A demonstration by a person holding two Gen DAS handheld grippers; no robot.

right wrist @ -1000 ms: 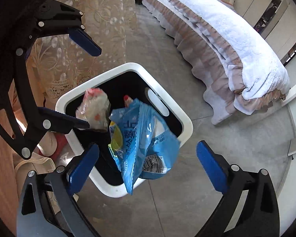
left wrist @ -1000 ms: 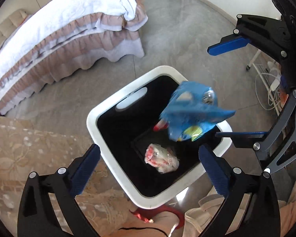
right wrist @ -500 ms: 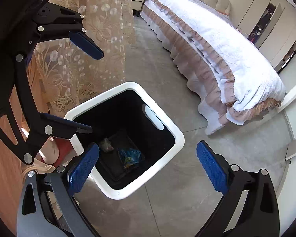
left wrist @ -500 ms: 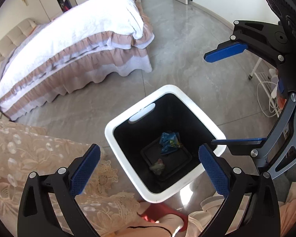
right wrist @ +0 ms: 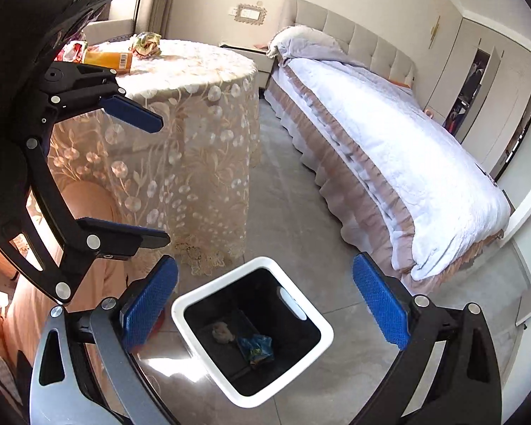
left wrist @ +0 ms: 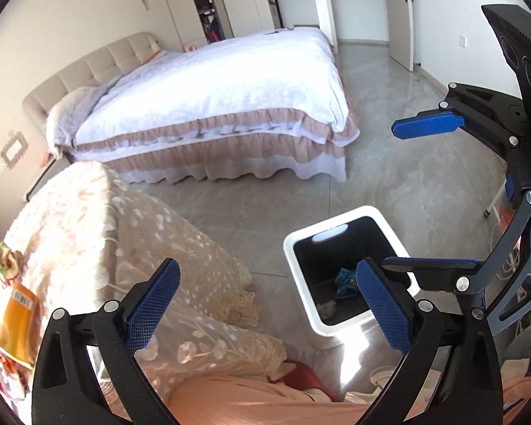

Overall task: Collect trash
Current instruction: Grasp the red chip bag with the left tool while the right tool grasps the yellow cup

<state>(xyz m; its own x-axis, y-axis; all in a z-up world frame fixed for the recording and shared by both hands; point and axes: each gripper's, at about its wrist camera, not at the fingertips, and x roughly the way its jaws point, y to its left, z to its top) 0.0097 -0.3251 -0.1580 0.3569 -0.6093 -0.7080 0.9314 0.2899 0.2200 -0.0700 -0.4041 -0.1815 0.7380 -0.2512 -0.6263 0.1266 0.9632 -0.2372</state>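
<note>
Bin (right wrist: 320, 340): square, white rim | blue wrapper (right wrist: 256, 346): crinkled, inside

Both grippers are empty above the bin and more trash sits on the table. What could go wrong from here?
The lace tablecloth hangs loose to the floor; open fingers of the left gripper or right gripper could snag it and drag the orange packet and crumpled wrapper off.

The white bin stands close to the person's legs and could be bumped.

The packets look light, so a drop from height might miss the opening.
</note>
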